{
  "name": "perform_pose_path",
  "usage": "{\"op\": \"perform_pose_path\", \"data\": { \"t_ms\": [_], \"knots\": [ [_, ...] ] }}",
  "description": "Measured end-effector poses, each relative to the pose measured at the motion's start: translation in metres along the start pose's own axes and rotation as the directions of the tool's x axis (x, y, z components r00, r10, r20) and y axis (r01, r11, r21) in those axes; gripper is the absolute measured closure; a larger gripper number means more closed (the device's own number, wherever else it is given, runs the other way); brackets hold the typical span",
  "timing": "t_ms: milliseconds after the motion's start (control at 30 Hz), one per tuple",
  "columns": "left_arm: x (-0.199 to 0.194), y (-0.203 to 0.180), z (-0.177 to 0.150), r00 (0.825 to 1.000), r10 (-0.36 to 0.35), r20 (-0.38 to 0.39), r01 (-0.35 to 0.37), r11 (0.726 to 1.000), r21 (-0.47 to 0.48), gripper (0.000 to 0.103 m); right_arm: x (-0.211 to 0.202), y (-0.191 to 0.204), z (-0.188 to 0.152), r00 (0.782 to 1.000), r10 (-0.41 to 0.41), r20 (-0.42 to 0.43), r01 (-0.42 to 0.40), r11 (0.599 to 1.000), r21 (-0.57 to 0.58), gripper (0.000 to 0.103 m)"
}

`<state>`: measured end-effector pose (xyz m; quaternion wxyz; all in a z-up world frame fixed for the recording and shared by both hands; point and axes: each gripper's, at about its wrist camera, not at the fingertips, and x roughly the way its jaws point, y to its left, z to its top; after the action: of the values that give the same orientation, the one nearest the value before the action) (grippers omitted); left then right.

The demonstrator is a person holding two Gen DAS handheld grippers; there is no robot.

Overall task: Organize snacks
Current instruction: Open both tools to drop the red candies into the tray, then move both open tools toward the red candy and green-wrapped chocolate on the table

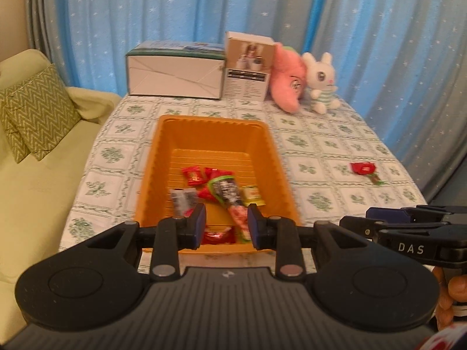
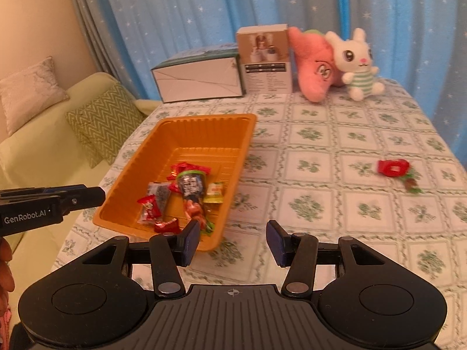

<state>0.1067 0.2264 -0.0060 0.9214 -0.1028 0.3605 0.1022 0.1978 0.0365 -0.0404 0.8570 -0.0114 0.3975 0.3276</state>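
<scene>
The tray point(image 1: 271, 157) looks like smooth orange plastic with ribbed walls; the snacks point(image 1: 224, 192) wear glossy crinkled wrappers; a printed cloth point(image 2: 335, 157) covers the desk; the rabbit toy point(image 2: 357, 64) is fluffy plush; the boxes point(image 1: 175, 77) are matt cardboard; the tongs point(image 2: 233, 243) are matt black plastic.

A home living room: sofa point(image 1: 43, 204) with cushions, starry curtains point(image 1: 175, 14), plush toys.

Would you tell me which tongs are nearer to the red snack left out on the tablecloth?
Right. The right tongs hover over the cloth beside the orange tray, with the red snack ahead to their right. The left tongs sit over the tray's near end, farther away.
</scene>
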Motion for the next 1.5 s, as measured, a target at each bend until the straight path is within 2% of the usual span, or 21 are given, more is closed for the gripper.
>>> {"op": "perform_pose_path", "data": {
  "t_ms": [567, 867, 1500],
  "knots": [
    [-0.002, -0.094, -0.01, 0.992, -0.124, -0.02, 0.125, 0.987, 0.1, 0.075, -0.07, -0.068, -0.03, 0.986, -0.169, 0.016, 0.167, 0.982, 0.088, 0.052],
    [0.002, -0.117, -0.013, 0.988, -0.15, -0.035, 0.154, 0.979, 0.132, 0.075, -0.086, -0.086, -0.036, 0.979, -0.205, 0.025, 0.2, 0.973, 0.118, 0.052],
    [0.025, -0.146, -0.008, 0.981, -0.186, -0.058, 0.194, 0.964, 0.181, 0.073, -0.091, -0.123, -0.04, 0.969, -0.244, 0.03, 0.235, 0.956, 0.177, 0.052]
  ]
}}
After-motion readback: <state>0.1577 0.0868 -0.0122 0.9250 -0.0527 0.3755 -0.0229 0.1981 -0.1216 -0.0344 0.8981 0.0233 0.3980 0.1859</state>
